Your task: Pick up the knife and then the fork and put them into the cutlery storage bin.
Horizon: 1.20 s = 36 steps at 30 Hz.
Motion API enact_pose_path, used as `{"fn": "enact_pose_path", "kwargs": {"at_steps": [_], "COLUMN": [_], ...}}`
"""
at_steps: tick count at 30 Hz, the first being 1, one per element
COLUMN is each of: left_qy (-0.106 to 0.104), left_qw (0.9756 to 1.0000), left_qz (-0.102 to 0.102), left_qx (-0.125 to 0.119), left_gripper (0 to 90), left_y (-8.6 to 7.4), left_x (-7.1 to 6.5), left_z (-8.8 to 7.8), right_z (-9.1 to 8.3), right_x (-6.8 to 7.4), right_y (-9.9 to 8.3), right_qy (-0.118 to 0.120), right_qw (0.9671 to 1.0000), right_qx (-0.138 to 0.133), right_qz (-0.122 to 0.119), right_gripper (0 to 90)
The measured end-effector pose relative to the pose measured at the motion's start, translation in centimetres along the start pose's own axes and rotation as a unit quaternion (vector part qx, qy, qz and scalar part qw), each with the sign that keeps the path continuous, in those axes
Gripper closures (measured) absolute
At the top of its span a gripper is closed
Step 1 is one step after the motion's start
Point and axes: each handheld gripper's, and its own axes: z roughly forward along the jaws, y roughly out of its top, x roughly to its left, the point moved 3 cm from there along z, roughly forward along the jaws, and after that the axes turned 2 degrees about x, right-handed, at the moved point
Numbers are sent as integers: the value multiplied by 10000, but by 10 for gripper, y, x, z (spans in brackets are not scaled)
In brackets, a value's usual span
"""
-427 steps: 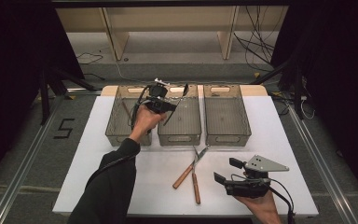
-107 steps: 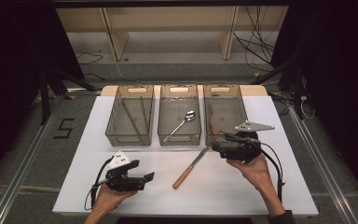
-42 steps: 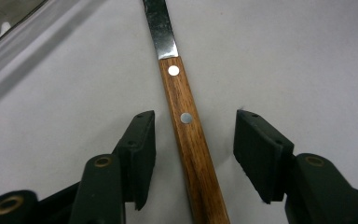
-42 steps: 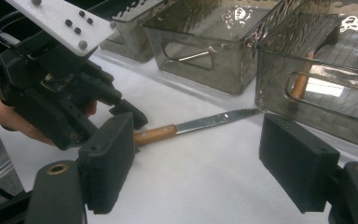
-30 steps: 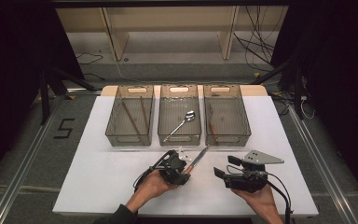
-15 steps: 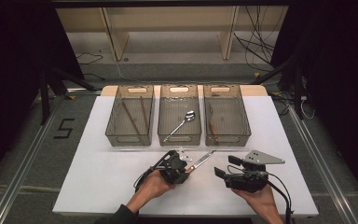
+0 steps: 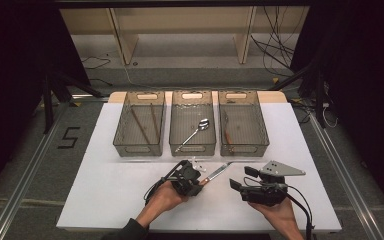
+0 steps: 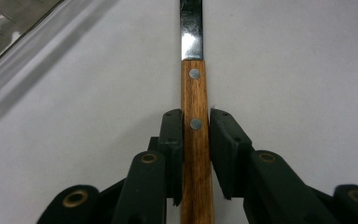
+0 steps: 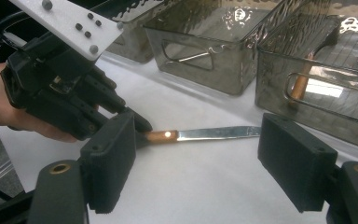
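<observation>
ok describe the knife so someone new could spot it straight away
On the white table, look just in front of the three smoky bins. The knife lies flat there, its wooden handle pinched in the left gripper. Unlike the other cutlery, it sits outside any bin.

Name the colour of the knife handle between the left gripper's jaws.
Warm brown wood with two silver rivets; clearest in left gripper view.
</observation>
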Motion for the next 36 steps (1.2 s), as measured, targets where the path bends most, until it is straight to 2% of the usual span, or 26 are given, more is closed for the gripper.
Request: {"fn": "enact_pose_path", "kwargs": {"at_steps": [6,16,22,27,31,34,36], "left_qy": [-7,-180,-357,-470,-621,-686,-729], "left_qw": [10000,9998,9993,9988,9980,9974,9971], "left_qz": [33,-10,-36,-40,-46,-33,0], "left_qx": [-38,-44,-40,-100,-145,-226,-237], "left_gripper": [755,757,756,756,756,756,756], "left_y": [0,-1,-2,-2,-2,-1,-1], "left_x": [0,5,10,13,14,12,11], "left_z": [0,-4,-13,-26,-38,-46,-50], "right_z": [0,-1,1,4,7,12,15], "right_x": [0,0,3,12,24,36,43], "right_y": [0,0,0,-1,0,-2,-3], "right_qy": [1,32,56,113,49,-96,-290], "right_qw": [10000,10000,9999,9990,9955,9891,9816], "right_qx": [-4,-34,-21,-19,-39,-2,70], "right_qz": [9,-9,-99,-438,-942,-1468,-1884], "right_gripper": [285,288,286,269,258,263,265]}}
